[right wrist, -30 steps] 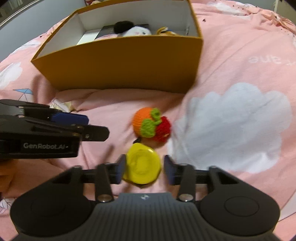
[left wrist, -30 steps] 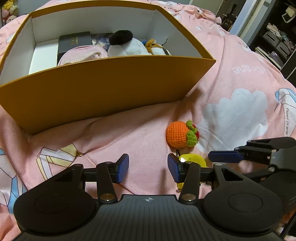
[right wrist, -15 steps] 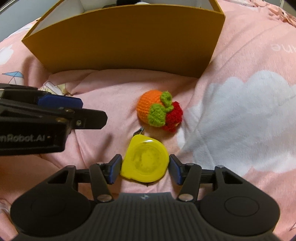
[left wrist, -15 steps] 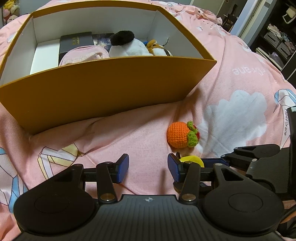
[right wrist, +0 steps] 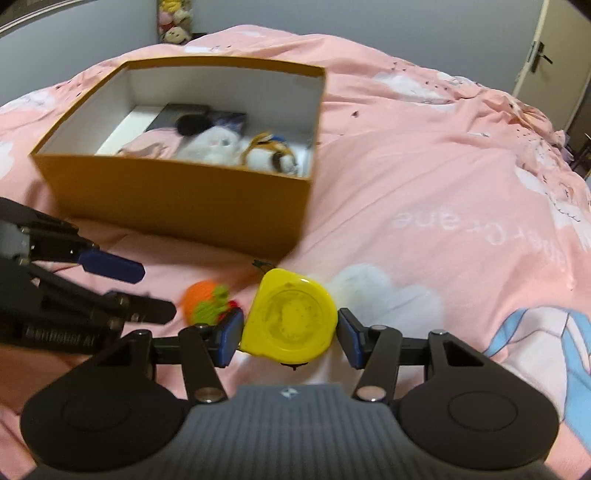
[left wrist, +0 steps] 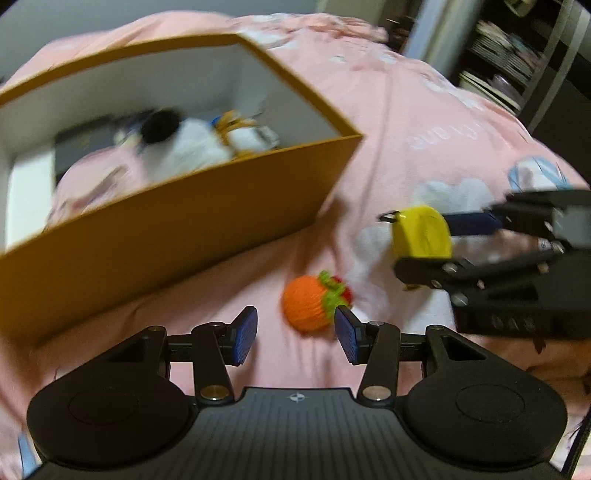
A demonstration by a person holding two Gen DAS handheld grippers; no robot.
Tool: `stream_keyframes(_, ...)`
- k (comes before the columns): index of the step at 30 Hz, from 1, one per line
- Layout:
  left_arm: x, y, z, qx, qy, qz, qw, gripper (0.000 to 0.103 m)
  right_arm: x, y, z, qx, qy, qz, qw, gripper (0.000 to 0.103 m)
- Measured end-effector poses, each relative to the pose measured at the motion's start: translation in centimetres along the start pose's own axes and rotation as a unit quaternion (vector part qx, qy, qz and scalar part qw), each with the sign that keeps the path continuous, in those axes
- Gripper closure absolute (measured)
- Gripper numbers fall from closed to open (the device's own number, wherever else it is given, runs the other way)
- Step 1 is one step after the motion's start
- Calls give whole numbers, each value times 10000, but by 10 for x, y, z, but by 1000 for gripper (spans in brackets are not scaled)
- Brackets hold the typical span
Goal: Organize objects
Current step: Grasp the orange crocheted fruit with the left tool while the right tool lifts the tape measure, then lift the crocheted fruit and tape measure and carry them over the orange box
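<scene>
My right gripper (right wrist: pixel 290 338) is shut on a yellow tape measure (right wrist: pixel 291 319) and holds it above the bed; it also shows in the left wrist view (left wrist: pixel 421 232). My left gripper (left wrist: pixel 295 334) is open, its pads on either side of an orange crocheted fruit with green leaves (left wrist: pixel 308 302) that lies on the pink bedspread; the fruit also shows in the right wrist view (right wrist: pixel 205 301). An open orange box (right wrist: pixel 177 195) stands beyond, holding a white plush, a pink item and a dark box.
The pink bedspread (right wrist: pixel 443 166) with cloud prints covers everything around. Shelves (left wrist: pixel 509 62) stand at the far right, a door (right wrist: pixel 546 55) beyond the bed, and plush toys (right wrist: pixel 173 22) at the far wall.
My right gripper has closed on the tape measure and lifted it off the bed. My left gripper has moved right, so the crocheted fruit is now between its fingers.
</scene>
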State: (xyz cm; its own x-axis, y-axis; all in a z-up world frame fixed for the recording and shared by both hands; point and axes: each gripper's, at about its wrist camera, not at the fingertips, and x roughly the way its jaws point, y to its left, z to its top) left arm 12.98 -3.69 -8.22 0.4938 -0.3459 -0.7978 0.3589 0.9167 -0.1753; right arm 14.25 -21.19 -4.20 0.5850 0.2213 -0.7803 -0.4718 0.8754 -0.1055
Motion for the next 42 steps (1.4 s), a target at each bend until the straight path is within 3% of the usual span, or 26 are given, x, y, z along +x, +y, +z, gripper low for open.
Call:
stream_keyframes(7, 26, -21, 1, 1042, 129, 46, 9945, 47, 33, -27, 1, 328, 164, 117, 9993, 46)
stream_keyframes(14, 44, -32, 2, 1340, 131, 176, 9907, 43, 29, -30, -5, 385, 157, 167, 9990, 46)
stream_keyframes(24, 45, -28, -4, 917, -5, 162, 9957, 51, 33, -31, -5, 455, 194, 275, 9984, 46)
stream_keyframes(38, -16, 5, -6, -270, -580, -133, 9979, 59, 3, -23, 10, 239, -179, 296, 9991, 47)
stream_keyframes(39, -16, 3, 4, -315, -628, -140, 9974, 60, -1, -23, 12, 217, -228, 304, 9990, 53)
stream_keyframes(41, -22, 4, 7, -380, -772, -173, 9961, 60, -10, -21, 17, 120, -331, 297, 9989, 85)
stream_keyframes(42, -24, 5, 9, -408, -849, -183, 9954, 60, -14, -21, 20, 87, -372, 340, 9987, 86)
